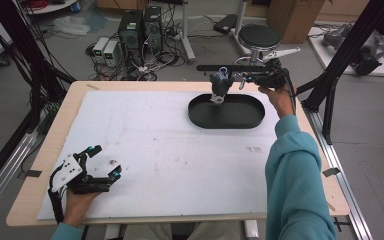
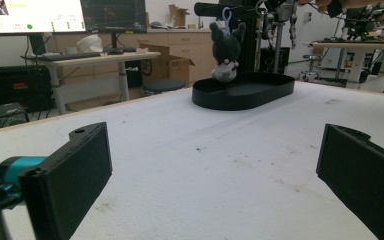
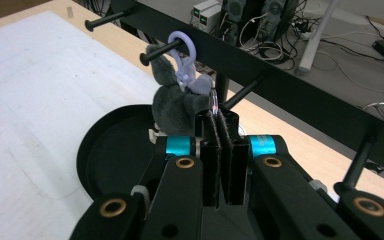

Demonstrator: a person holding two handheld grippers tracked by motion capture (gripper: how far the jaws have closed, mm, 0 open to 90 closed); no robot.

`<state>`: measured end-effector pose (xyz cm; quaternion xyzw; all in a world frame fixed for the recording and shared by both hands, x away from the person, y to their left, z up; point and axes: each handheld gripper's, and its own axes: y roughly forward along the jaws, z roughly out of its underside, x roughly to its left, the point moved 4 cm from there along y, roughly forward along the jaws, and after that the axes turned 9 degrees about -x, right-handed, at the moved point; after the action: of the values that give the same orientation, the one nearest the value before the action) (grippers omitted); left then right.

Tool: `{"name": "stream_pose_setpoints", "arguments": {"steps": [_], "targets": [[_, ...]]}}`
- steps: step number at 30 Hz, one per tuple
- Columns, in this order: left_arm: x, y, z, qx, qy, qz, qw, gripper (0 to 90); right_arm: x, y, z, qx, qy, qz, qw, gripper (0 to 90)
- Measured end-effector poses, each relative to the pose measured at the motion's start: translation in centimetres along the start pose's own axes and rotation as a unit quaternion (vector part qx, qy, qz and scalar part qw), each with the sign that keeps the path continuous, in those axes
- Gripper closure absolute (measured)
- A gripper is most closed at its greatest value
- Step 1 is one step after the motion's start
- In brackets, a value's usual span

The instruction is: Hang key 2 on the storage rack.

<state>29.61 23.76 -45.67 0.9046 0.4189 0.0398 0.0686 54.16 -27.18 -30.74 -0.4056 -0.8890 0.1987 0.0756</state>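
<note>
Here the right tongs (image 3: 219, 131) are clenched on the plush keychain (image 3: 177, 107) at its clip (image 3: 185, 55), hooked over a rack peg (image 3: 160, 51) above the black tray (image 1: 226, 112) near the worktop's far right corner — ease off level along the peg. Left tongs (image 1: 100, 162) rest released.

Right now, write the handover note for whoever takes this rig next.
Right gripper: jaws shut at the plush keychain, apparently pinching its small ring; exactly what the pads hold is hard to tell.
Left gripper: open, holding nothing, resting on the white mat near the table's front left.
Plush keychain: its lilac clip is looped over a peg of the black rack, and the toy hangs above the black oval tray.
Done: clip is on the peg.
Left: probably release the right gripper's jaws and draw back, checking that the toy stays hung.
</note>
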Motion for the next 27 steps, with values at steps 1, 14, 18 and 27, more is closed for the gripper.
{"name": "stream_pose_setpoints", "arguments": {"steps": [1, 14, 18, 27], "targets": [[0.0, -0.01, 0.0, 0.001, 0.0, 0.0, 1.0, 1.7, -0.08, 0.01, -0.03, 0.001, -0.001, 0.002, 1.0, 88.8], [0.01, 0.0, 0.0, 0.001, 0.002, 0.0, 1.0, 1.7, -0.58, 0.09, -0.33, 0.004, -0.006, 0.008, 0.9999, 88.8], [0.0, 0.0, 0.0, 0.001, 0.002, 0.0, 1.0, 1.7, -0.69, 0.3, -0.27, 0.002, -0.004, 0.01, 0.9999, 88.8], [0.0, 0.0, 0.0, 0.001, 0.002, 0.0, 1.0, 1.7, -0.79, 0.46, -0.1, 0.007, -0.001, 0.009, 0.9999, 88.8]]}}
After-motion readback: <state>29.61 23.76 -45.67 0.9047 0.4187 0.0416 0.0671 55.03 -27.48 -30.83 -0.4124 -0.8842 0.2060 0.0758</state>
